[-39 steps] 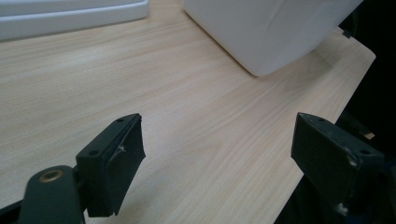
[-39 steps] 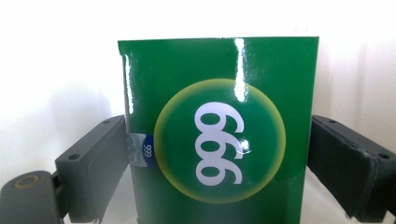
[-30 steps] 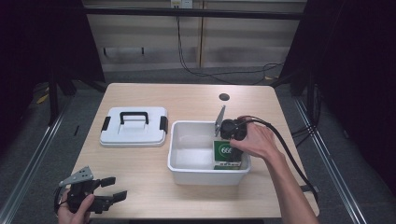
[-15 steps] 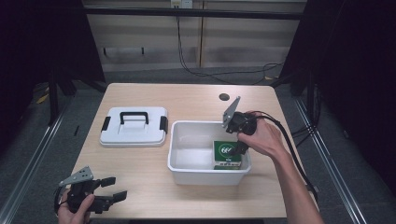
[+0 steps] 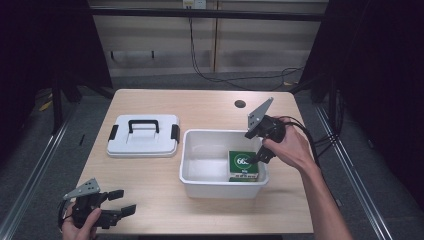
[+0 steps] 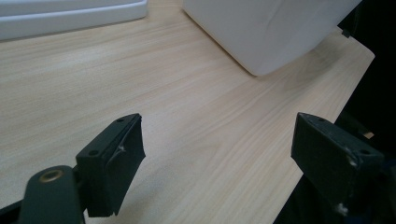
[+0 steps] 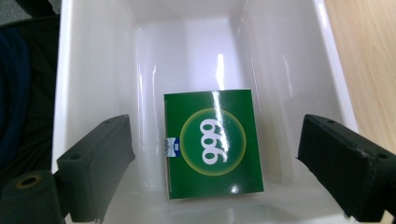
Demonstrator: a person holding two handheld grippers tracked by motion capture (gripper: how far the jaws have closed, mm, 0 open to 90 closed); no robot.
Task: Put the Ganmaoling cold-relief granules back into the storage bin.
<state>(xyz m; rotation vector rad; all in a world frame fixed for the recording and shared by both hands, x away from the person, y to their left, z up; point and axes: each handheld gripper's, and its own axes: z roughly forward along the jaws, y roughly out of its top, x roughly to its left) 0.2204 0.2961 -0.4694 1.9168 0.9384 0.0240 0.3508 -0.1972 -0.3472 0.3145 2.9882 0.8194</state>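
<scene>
On the table [image 5: 200, 107] in front of you sits a white bin [image 5: 206, 174], right of centre, its open top facing up. Just to its left, not touching as far as the high view shows, lies the white lid [image 5: 143, 141] with a black handle and black side clips, flat on the wood. Inside the bin, at its right end, a green box [image 7: 212, 142] lies flat on the floor with the white digits "999" in a yellow ring facing up; a small blue mark sits at one edge of it. Your right hand [image 5: 290, 148] holds the right gripper [image 5: 261, 155] over the bin's right rim, pointing down into it above the box; its jaws stand wide apart, one to each side of the box, holding nothing. Your left hand [image 5: 80, 222] rests at the near left corner of the table with the left gripper [image 5: 121, 209] low over bare wood, pointing toward the bin, jaws spread wide and empty.
</scene>
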